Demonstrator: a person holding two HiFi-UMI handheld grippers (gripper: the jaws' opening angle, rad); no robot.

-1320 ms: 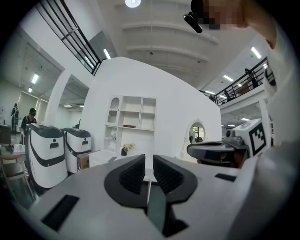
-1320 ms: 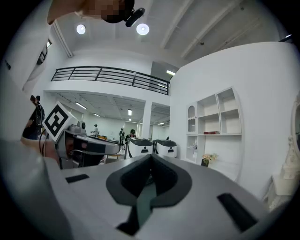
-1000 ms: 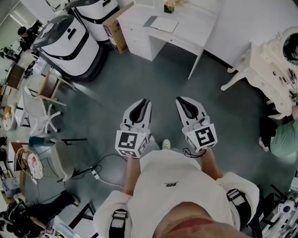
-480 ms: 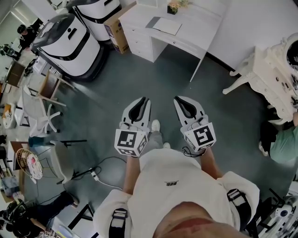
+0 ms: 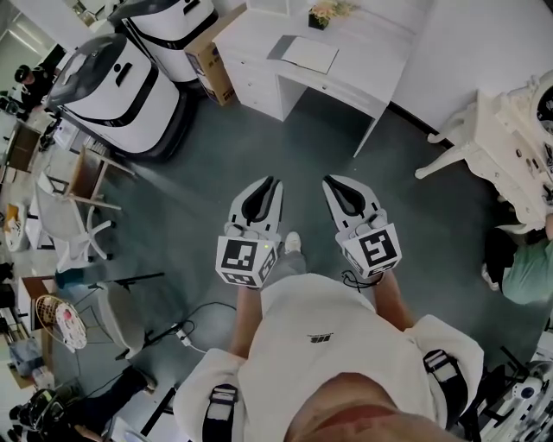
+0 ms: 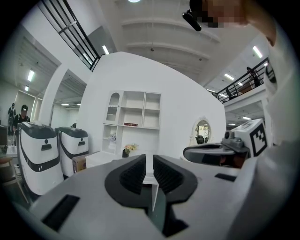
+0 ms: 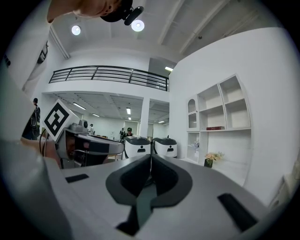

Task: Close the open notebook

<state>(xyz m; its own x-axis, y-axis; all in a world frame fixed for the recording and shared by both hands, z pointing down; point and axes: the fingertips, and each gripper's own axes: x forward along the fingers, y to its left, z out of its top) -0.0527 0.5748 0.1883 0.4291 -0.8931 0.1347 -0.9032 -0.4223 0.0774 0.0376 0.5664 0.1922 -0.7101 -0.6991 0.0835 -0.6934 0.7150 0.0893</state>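
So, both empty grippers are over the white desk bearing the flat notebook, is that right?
No: the head view shows the empty left gripper and right gripper over the grey floor, short of the white desk bearing the flat notebook.

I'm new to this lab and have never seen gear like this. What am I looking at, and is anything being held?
There is no robot here. A standing person holds a two-jaw hand tool in each hand: the left gripper and the right gripper. The cubes with square markers are part of them. The head view looks down from a camera on the person's head. The two gripper views come from cameras riding on each gripper, looking along its jaws. Ahead stands a white desk with the notebook and a small flower pot on it. Neither gripper holds anything: the left jaws stand slightly apart, the right ones are together.
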